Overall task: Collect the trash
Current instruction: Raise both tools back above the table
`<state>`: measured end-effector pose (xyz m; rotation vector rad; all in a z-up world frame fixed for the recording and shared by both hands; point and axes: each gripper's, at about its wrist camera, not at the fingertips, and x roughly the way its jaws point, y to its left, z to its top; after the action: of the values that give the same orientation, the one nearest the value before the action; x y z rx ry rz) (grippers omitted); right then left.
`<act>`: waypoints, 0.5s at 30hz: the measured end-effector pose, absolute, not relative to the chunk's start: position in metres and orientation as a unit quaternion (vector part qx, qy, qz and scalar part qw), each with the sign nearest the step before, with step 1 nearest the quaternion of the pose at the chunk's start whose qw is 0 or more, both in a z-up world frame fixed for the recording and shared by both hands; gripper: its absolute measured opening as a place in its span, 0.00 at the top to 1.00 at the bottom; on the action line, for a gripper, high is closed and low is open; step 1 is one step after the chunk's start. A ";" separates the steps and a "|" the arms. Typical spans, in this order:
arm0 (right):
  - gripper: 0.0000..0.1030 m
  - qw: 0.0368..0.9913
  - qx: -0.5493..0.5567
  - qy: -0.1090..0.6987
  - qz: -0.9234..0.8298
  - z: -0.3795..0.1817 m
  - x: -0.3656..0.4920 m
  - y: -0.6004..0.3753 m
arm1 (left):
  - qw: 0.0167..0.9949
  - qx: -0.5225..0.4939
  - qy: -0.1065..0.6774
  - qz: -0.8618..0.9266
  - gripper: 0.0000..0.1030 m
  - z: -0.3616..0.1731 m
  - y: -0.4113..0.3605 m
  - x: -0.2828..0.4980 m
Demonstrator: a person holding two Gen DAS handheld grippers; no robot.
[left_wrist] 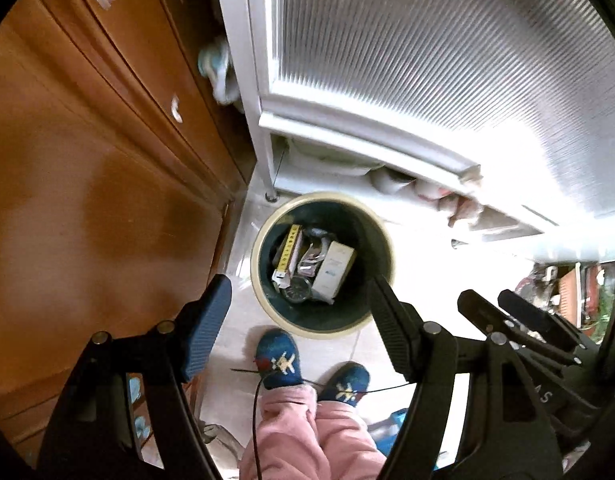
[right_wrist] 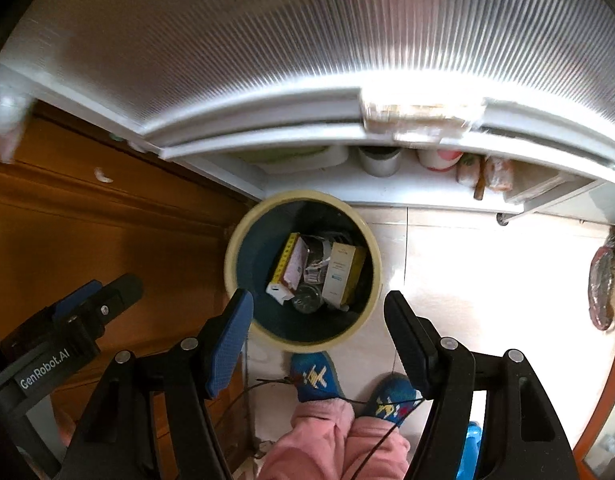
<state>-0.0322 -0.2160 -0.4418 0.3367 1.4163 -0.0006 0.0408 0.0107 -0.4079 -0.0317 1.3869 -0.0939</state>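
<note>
**Status: Trash in Bin, Both Grippers Empty**

The round trash bin (left_wrist: pixel 322 264) stands on the tiled floor (right_wrist: pixel 467 280), near the wooden cabinet (left_wrist: pixel 87 200) and just below the white ribbed-glass door (right_wrist: pixel 307 60). Inside lie a yellow-edged box (left_wrist: pixel 288 254), a white carton (left_wrist: pixel 334 268), crumpled foil wrapping (left_wrist: pixel 309 258) and a round dark item, too small to identify.

The left gripper (left_wrist: pixel 299 320) and right gripper (right_wrist: pixel 319 328) hang above the bin, fingers spread, holding nothing.

Judgement: deposit appears complete. No loose trash is visible on the floor; remaining items, if any, lie outside both views.
</note>
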 end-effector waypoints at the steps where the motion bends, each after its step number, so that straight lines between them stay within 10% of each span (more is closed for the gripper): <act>1: 0.33 0.748 0.154 0.645 0.000 -0.431 -0.033 -0.215 | 0.770 -0.018 0.636 -0.045 0.34 -0.397 0.011 0.039; 15: 0.33 0.778 0.138 0.612 0.033 -0.243 -0.053 -0.210 | 0.793 -0.026 0.607 -0.051 0.34 -0.210 0.018 0.001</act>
<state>-0.0528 -0.2096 -0.2434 0.2992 1.3230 0.0706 0.0012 0.0182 -0.2100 -0.0570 1.3058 -0.1103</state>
